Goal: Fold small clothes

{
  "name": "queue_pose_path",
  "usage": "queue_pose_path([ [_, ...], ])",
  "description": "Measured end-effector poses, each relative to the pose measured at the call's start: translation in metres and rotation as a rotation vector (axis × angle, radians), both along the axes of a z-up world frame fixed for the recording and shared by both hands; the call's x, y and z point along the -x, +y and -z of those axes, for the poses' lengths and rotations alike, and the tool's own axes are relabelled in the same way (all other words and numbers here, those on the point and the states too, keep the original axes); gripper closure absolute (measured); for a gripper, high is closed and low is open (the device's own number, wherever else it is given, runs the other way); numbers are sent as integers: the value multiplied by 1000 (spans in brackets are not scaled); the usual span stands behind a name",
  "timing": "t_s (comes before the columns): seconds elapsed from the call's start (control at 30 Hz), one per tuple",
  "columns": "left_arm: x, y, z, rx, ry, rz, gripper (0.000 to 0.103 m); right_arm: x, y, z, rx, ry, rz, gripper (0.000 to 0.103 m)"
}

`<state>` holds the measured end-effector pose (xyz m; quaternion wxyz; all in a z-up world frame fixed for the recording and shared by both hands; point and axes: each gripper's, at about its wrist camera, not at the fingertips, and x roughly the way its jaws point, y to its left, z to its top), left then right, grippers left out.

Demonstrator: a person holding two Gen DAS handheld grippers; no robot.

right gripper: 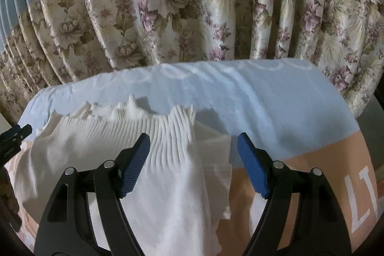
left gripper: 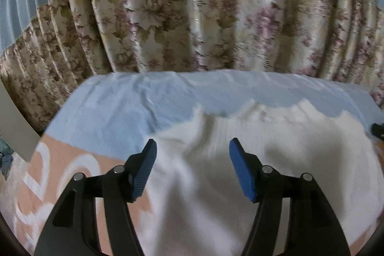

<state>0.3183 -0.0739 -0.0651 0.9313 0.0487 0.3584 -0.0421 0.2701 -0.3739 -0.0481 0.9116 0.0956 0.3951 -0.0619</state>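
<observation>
A small white garment (left gripper: pixel 252 160) with a ribbed, ruffled top edge lies spread on a blue and peach cloth (left gripper: pixel 108 116). My left gripper (left gripper: pixel 193 148) is open above the garment's left part, with nothing between its blue pads. In the right wrist view the garment (right gripper: pixel 156 160) shows its ribbed band and right edge. My right gripper (right gripper: pixel 193 143) is open over that right edge, empty. The left gripper's tip (right gripper: pixel 16 132) shows at the far left of the right wrist view.
The blue and peach cloth (right gripper: pixel 288 112) with white lettering covers the work surface. A floral curtain (left gripper: pixel 192 16) hangs close behind the far edge. A pale panel (left gripper: pixel 14 126) stands at the left.
</observation>
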Motion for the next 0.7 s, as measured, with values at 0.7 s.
queue_pose_path([
  [0.7, 75, -55, 49, 81, 80, 92, 38, 29, -22, 52, -125, 75, -12, 23],
])
